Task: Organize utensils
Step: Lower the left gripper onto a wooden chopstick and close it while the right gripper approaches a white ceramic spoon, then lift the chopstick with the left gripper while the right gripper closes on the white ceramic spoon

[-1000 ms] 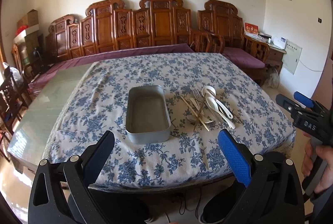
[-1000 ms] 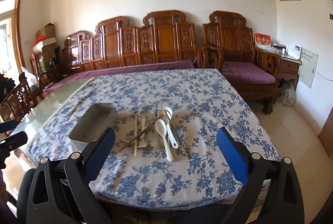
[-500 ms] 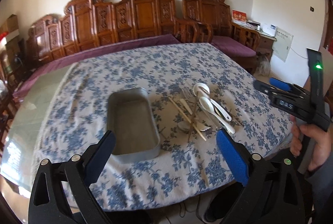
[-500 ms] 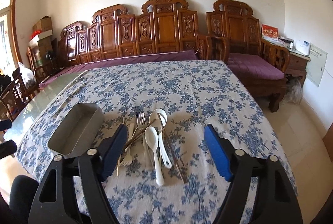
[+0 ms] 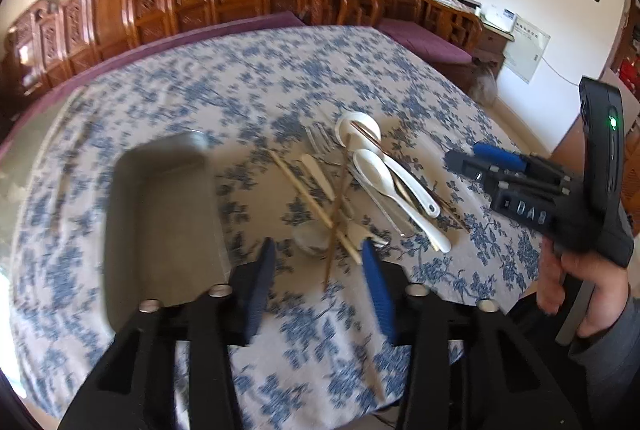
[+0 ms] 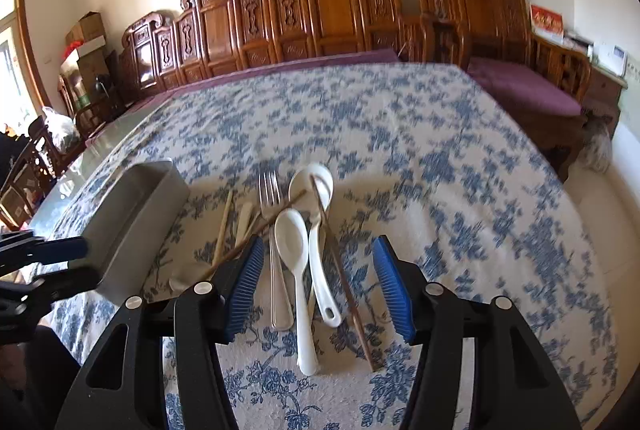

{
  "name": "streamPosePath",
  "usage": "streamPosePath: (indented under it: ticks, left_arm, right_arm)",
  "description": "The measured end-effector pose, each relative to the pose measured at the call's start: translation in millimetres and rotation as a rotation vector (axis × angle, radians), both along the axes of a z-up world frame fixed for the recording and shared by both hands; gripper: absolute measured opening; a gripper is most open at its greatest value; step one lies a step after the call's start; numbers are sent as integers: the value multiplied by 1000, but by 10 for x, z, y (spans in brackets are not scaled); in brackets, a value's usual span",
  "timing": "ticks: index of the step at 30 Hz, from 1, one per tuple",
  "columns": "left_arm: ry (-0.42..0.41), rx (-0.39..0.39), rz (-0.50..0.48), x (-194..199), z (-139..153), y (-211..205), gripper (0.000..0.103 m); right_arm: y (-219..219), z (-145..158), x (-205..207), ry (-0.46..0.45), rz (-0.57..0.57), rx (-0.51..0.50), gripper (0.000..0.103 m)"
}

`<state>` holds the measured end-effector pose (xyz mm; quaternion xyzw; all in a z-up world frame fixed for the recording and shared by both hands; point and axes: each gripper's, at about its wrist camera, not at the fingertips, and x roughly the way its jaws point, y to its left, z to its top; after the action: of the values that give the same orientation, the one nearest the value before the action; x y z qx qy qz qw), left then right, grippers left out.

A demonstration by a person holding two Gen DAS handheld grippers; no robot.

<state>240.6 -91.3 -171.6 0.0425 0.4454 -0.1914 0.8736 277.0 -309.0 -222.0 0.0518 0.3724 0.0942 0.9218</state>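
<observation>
A pile of utensils lies on the floral tablecloth: two white ceramic spoons [image 6: 298, 254] [image 5: 394, 186], a metal fork [image 6: 272, 226], pale and dark chopsticks [image 5: 316, 206] [image 6: 340, 270]. A grey rectangular metal tray [image 5: 160, 214] [image 6: 132, 218] sits empty to their left. My left gripper [image 5: 318, 250] is open, hovering just before the near end of the chopsticks. My right gripper [image 6: 318, 250] is open and straddles the spoon handles from above; it also shows in the left wrist view [image 5: 480, 158].
The table [image 6: 440, 158] fills the view, its near edge below the grippers. Carved wooden chairs and benches [image 6: 332, 6] with purple cushions line the far side and right. Boxes and a dark chair [image 6: 36, 162] stand at the left.
Both grippers have moved forward and down over the table toward the utensil pile. Both sets of jaws have narrowed but stay open. Nothing has been picked up.
</observation>
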Motion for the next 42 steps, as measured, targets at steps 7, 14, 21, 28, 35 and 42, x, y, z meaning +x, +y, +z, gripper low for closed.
streamPosePath:
  ticks: [7,14,21,28,35,42]
  left_arm:
    - [91,-16,-26,398,-322,-216,19]
    - [155,8,-40,653,-636,-384,5]
    - [168,36,-42,716,-713,-450,0]
    - [125,-6,-24,565,-576,-354,0]
    - [83,-22,-11,308,-476,-262,0]
    - [76,47,-52,495,-456,-343,4]
  right_arm:
    - [28,-214,101,74,30,-3,50]
    - [85,-265,98,85,51,-17,48]
    - [77,-251,113,83,52,-7,48]
    - [28,-285,170,101,45,14,47]
    - [126,-358,208,127,71,9,43]
    - [118,-374,205,131,50,-18,43]
